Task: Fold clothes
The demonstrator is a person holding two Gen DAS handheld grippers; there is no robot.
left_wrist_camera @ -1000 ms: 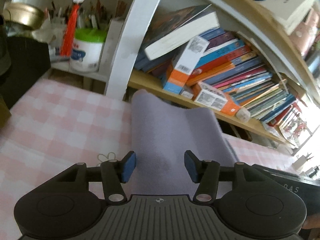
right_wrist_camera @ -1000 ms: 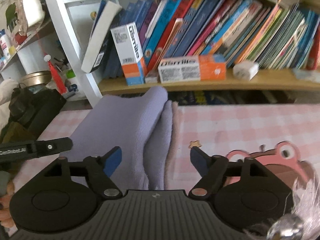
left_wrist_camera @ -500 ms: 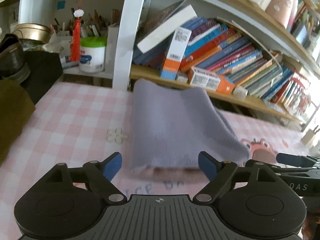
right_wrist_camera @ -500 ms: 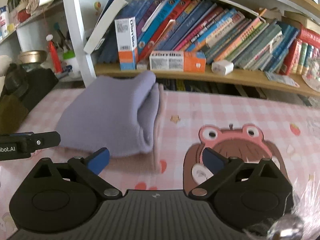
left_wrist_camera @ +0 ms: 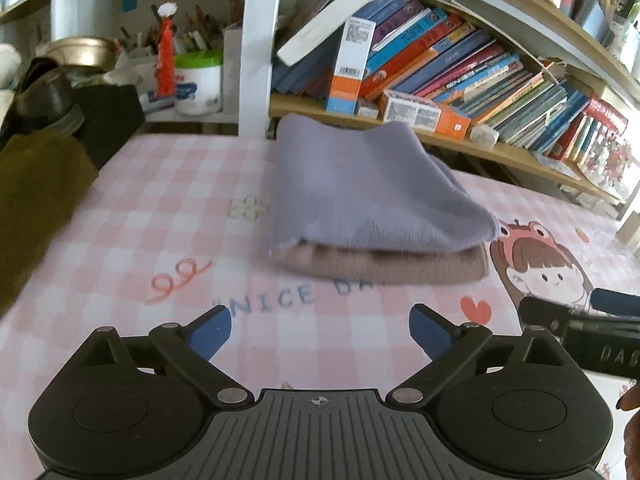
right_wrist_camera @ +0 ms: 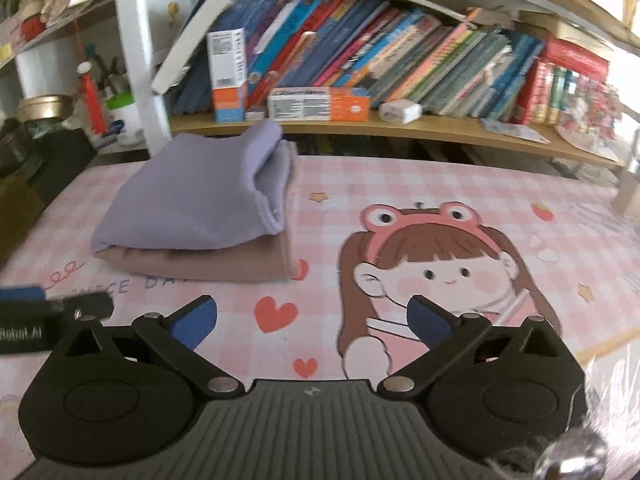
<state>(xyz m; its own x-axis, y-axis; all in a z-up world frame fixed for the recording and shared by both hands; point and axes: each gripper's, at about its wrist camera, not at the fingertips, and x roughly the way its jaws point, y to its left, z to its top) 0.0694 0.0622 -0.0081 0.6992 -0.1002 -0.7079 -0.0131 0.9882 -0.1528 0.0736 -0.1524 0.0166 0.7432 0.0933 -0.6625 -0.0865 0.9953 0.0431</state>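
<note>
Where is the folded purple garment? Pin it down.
The folded purple garment lies on top of a folded brown garment on the pink checked tablecloth, left of the cartoon girl print in the right wrist view, just before the bookshelf.

Both wrist views look slantwise down, near the tablecloth (left_wrist_camera: 132, 216), sharing the folded clothes (right_wrist_camera: 192, 204)

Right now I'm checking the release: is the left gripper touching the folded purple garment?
Apart. The left wrist view shows the left gripper, jaws opening and empty, with bare tablecloth between it and the purple garment.
</note>
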